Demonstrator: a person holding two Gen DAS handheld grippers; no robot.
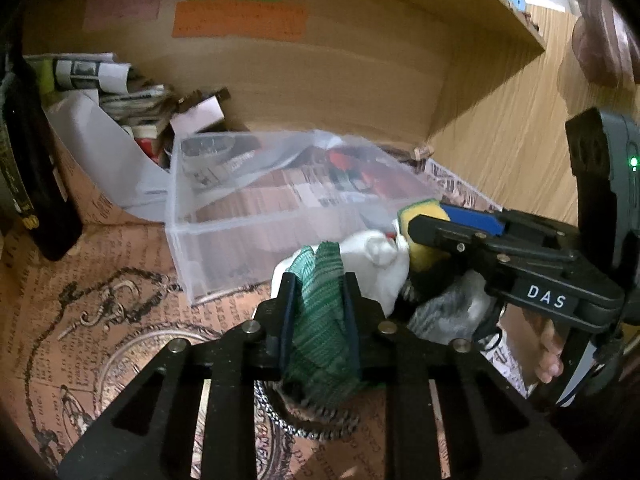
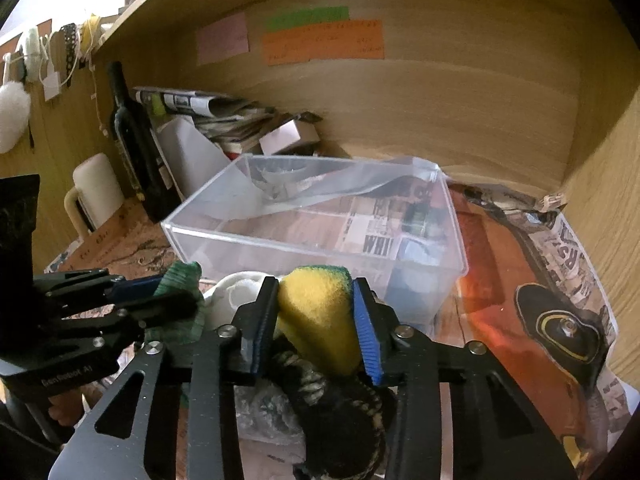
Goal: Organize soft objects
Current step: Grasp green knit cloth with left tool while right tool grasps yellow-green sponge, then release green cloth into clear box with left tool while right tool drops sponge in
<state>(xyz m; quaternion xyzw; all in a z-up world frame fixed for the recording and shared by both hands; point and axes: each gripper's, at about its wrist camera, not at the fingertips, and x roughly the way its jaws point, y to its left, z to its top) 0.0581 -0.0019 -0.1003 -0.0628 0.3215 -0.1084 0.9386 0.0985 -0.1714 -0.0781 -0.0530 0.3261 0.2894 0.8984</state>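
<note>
My left gripper (image 1: 319, 300) is closed on a green knitted cloth (image 1: 320, 320), its two blue-padded fingers pressing the fabric from both sides so it bunches up between them. My right gripper (image 2: 316, 320) is clamped on a yellow sponge (image 2: 316, 316) with a green scouring edge, squeezed narrow between the pads. In the left wrist view I see that same sponge (image 1: 420, 216) at the right gripper's tip, just beside a white soft bundle (image 1: 372, 256) that touches the green cloth. Under the right gripper lies a black and beige braided rope (image 2: 320, 384) and a crinkled grey plastic wrap (image 2: 264, 412). Just beyond both grippers stands a clear plastic box (image 2: 320, 232), open at the top, resting on the table (image 1: 120, 280), which is covered in printed paper. Behind the box, against the wooden back wall, I see a dark bottle (image 2: 132, 136), a stack of newspapers (image 2: 208, 108), and pink, green and orange paper notes (image 2: 320, 40) stuck on the wall.
</note>
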